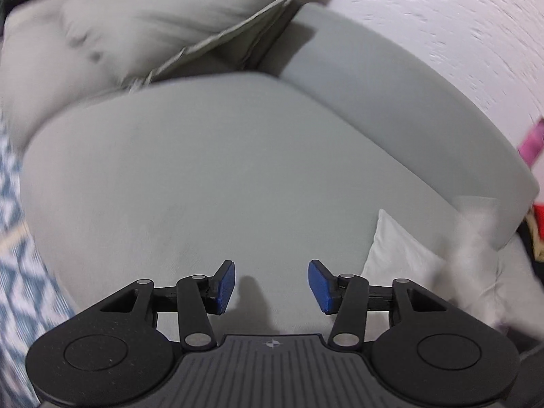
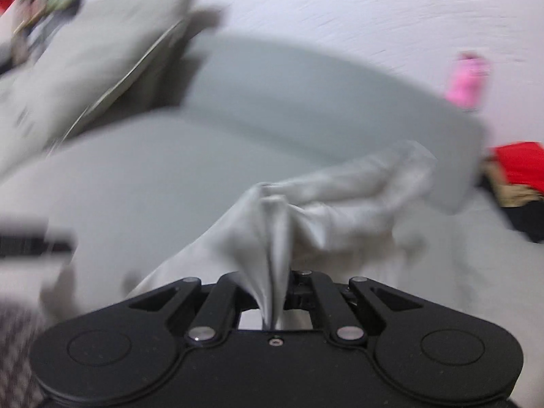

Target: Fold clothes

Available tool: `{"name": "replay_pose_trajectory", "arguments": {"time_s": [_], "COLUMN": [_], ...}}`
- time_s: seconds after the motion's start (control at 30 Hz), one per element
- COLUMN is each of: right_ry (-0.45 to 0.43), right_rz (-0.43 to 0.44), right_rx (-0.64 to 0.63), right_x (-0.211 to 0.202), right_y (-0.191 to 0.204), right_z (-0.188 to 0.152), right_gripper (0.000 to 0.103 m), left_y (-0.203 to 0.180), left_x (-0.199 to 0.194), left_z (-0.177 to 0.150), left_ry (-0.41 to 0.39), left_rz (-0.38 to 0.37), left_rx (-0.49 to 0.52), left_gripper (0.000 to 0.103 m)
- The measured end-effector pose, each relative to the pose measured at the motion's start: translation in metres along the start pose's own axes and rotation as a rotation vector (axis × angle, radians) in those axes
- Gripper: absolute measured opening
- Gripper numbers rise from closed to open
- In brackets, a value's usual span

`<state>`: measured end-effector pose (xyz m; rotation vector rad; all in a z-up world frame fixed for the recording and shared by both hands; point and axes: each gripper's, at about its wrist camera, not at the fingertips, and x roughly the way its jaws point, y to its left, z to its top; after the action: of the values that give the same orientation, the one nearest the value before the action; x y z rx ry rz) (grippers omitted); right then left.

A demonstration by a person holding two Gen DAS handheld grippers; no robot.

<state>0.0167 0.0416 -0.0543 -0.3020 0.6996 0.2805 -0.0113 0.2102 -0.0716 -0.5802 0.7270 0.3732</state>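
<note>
Right gripper (image 2: 275,301): fingers clamped tight on a bunched fold of the white fabric garment (image 2: 326,210), which trails away to the far right across the pale grey-green sofa seat (image 2: 142,183). Left gripper (image 1: 271,287): blue-padded fingers (image 1: 225,287) parted, nothing between them, above the bare seat. Garment lies just right of it; grey cushion (image 1: 153,23) far left.

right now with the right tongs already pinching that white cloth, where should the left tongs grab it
Grip the free pointed corner of the white cloth lying flat on the grey sofa seat. It sits just right of the open left tongs, so come in from the left, low along the cushion, and pinch the edge. The right tongs hold a bunched fold, so this far corner should spread it.
</note>
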Motion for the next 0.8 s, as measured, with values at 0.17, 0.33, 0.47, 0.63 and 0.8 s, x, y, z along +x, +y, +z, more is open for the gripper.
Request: {"name": "replay_pose_trajectory", "arguments": {"time_s": [0.17, 0.33, 0.47, 0.63, 0.8], "right_ry": [0.089, 0.108, 0.089, 0.036, 0.103], "right_rz": [0.063, 0.140, 0.196, 0.187, 0.189], "right_rx": [-0.039, 0.198, 0.459, 0.467, 0.290], "right_x": [0.016, 0.014, 0.007, -0.005, 0.003], "right_y": [0.014, -0.014, -0.048, -0.045, -0.011], "right_z": [-0.013, 0.002, 0.020, 0.031, 0.026], "right_gripper": [0.003, 0.003, 0.003, 0.003, 0.008], "left_y": [0.005, 0.005, 0.007, 0.009, 0.009], "left_x": [-0.002, -0.001, -0.002, -0.001, -0.003], "left_z": [-0.002, -0.001, -0.002, 0.000, -0.001], "left_ry": [0.026, 0.031, 0.033, 0.032, 0.029], "left_rz": [-0.012, -0.015, -0.016, -0.014, -0.005], "left_rx": [-0.031, -0.012, -0.019, -0.022, -0.024], "left_gripper": [0.046, 0.046, 0.046, 0.046, 0.046]}}
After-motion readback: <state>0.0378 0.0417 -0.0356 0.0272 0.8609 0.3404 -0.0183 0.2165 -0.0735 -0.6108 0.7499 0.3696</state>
